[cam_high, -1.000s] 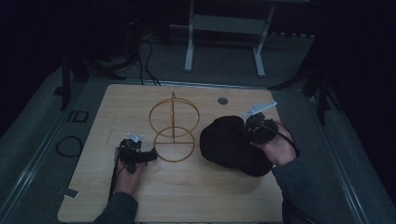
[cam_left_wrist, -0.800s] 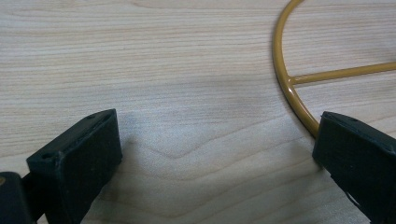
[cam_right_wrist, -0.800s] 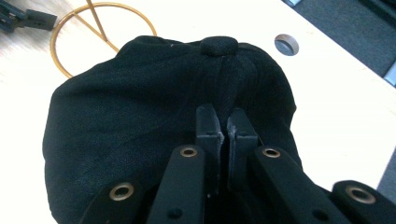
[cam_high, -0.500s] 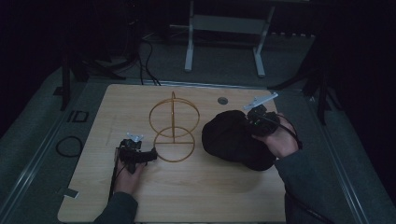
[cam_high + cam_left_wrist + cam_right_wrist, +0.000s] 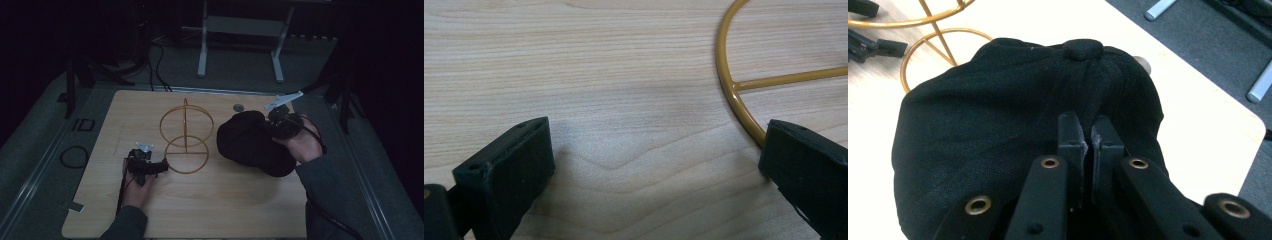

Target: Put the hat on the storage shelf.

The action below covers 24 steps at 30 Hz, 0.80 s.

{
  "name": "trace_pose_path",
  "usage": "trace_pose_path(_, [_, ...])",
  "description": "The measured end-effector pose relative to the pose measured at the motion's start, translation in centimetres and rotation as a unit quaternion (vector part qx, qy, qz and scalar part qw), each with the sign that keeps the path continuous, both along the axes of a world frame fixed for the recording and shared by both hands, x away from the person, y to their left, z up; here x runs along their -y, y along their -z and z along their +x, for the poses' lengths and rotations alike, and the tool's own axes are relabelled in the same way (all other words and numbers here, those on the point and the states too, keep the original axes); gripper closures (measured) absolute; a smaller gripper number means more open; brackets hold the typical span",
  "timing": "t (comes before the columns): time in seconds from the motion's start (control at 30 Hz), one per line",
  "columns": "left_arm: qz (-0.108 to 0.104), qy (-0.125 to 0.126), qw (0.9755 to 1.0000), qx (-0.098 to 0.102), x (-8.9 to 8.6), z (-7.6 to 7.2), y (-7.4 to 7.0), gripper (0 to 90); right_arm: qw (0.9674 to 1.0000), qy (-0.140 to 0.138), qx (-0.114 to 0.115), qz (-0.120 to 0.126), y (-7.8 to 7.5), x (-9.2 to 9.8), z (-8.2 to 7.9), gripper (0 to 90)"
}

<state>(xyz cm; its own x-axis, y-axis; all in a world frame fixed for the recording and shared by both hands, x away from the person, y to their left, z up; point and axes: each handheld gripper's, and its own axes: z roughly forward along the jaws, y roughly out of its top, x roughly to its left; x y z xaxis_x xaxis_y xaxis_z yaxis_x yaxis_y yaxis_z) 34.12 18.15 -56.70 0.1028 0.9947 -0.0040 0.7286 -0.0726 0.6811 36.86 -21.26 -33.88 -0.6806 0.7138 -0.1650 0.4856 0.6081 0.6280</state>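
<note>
**Inspector:** Across the centre of the high view lies the wooden counter (image 5: 215, 210). Where is the black cap (image 5: 252, 142)?

**Assistant:** Right of centre, on the counter, just beside the gold wire stand (image 5: 186, 136).

**Inspector:** Right tongs (image 5: 1091, 137)?

**Assistant:** Closed, pinching the cap's fabric below its top button.

**Inspector:** Left tongs (image 5: 162, 166)?

**Assistant:** Lower left, spread wide, holding nothing, one jaw at the stand's base ring.

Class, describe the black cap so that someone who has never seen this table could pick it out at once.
Start at the wooden table and find the gold wire stand near its middle. Just right of the stand sits the black cap, pinched by the right hand-held gripper. It is the one soft, dark, rounded fabric thing there, with a button on top.
</note>
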Motion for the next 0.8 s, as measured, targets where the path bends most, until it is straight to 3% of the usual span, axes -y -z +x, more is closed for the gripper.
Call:
trace_pose_path(0.27, [0.0, 0.0, 1.0, 0.0, 0.0, 0.0, 0.0, 0.7, 1.0, 0.002, 0.003, -0.003, -0.7, 0.1, 0.6, 86.1])
trace_pose_path(0.8, [0.0, 0.0, 1.0, 0.0, 0.0, 0.0, 0.0, 0.7, 0.9998, 0.001, 0.004, 0.019, -1.8, 0.4, 1.2, 86.2])
